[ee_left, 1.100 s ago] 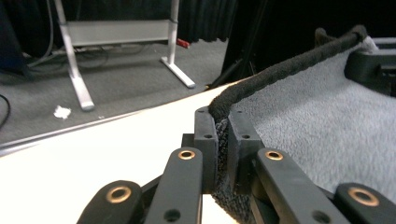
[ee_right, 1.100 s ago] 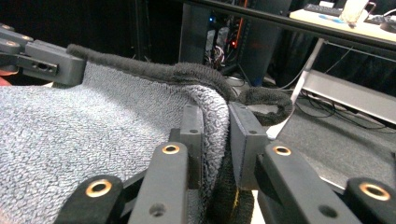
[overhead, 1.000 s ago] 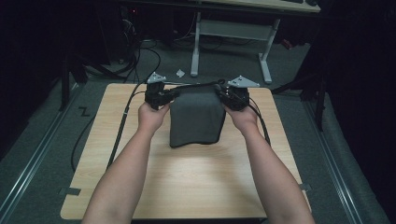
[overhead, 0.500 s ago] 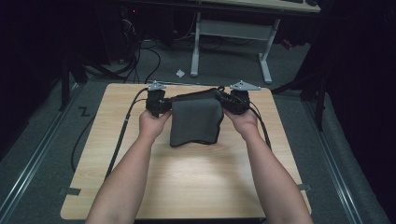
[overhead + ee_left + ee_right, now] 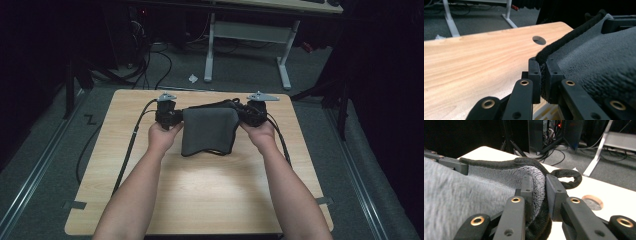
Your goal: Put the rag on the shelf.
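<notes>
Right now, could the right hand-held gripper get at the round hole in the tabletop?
Probably not yet: the right hand-held gripper is shut on the grey towel. The hole lies bare just beside it, so it would first have to let go.

On the wooden table [image 5: 200,195], the left gripper [image 5: 172,118] and the right gripper [image 5: 248,115] each pinch a top corner of a dark grey towel [image 5: 207,131], stretching it between them while its lower edge lies on the tabletop.
</notes>
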A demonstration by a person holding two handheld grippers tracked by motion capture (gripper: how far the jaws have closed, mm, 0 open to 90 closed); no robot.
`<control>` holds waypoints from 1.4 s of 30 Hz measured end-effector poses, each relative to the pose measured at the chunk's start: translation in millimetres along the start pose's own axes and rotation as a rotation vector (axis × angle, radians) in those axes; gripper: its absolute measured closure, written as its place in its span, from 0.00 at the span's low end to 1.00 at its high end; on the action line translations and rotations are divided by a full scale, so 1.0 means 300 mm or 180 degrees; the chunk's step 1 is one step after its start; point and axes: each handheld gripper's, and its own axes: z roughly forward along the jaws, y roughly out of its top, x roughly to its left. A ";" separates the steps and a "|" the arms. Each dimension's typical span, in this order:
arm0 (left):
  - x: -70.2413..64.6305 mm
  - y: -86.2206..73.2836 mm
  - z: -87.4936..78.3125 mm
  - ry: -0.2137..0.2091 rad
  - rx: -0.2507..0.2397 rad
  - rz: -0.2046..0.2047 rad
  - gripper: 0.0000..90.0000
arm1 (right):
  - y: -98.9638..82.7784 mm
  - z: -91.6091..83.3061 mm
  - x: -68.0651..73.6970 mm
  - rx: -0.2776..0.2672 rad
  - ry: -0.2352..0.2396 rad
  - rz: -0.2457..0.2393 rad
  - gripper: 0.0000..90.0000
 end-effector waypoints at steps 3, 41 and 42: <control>0.005 -0.018 0.006 -0.0028 0.0009 -0.0029 0.94 | -0.019 0.009 -0.009 -0.0005 0.0023 0.0070 0.86; 0.012 -0.089 -0.037 0.0142 0.0014 -0.0136 0.69 | -0.038 -0.034 -0.081 0.0028 -0.0463 0.0226 0.60; 0.017 -0.092 -0.041 0.0155 0.0012 -0.0141 0.68 | -0.039 -0.034 -0.082 0.0034 -0.0478 0.0220 0.61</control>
